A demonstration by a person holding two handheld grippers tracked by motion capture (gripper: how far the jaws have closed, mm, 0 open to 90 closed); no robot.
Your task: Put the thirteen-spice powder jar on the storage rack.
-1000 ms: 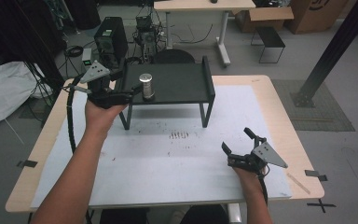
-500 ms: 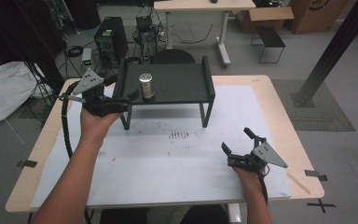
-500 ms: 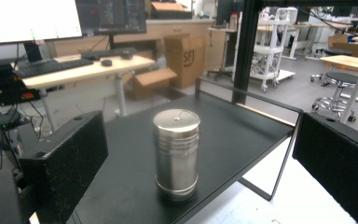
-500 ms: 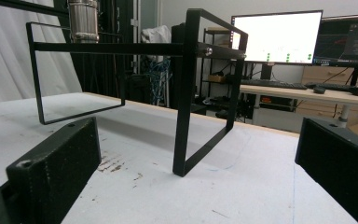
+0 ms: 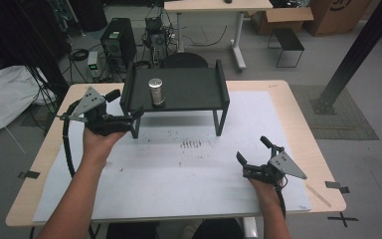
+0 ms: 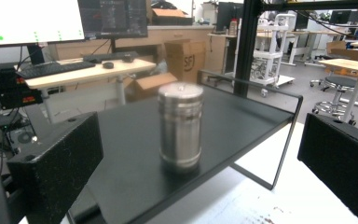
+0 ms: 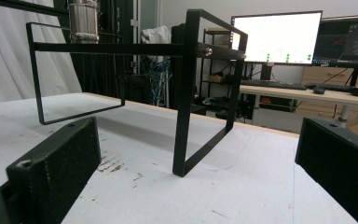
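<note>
Two grippers: both in the high view, one at left centre, one at lower right.
Left gripper (image 5: 127, 106): jaws wide apart, just been opening; nothing between them, tips at the shelf's left edge.
Right gripper (image 5: 252, 151): jaws spread wide, empty, low over the table (image 5: 278, 99).
Can (image 5: 155, 91): steel, upright on the black shelf (image 5: 194, 89), centre-left of its top, just beyond the left jaws in the left gripper view (image 6: 180, 126).
Shelf: upper centre, standing on the white mat (image 5: 179, 169).

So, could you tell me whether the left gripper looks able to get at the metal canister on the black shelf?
Probably yes: the left gripper is open beside the shelf, nothing between its jaws and the upright metal canister.
</note>
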